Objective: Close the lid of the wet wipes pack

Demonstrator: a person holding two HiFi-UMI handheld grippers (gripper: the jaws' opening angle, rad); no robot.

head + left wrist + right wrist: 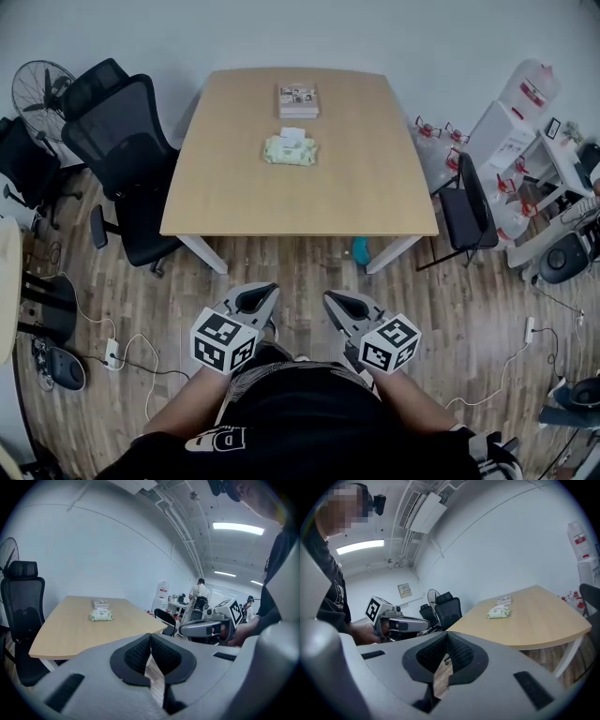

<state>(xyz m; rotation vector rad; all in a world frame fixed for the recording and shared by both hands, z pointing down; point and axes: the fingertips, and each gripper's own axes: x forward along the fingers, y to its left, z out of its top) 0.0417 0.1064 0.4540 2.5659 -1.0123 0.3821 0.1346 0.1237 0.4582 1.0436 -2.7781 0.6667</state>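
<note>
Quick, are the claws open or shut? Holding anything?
Left claw: shut, holding nothing.
Right claw: shut, holding nothing.

little is legible. the black shirt (309,412) carries white lettering, one letter perhaps a "d". the cubes on the left gripper (260,292) and right gripper (338,299) show only black-and-white square patterns. print on the wet wipes pack (291,150), the box (298,100) behind it and the wall notice (404,590) is too small to read.

We see a pale wooden counter (234,192), a green wipes pack (290,152) near its middle, white lid (292,134) open, a flat box (298,100) just beyond
</note>
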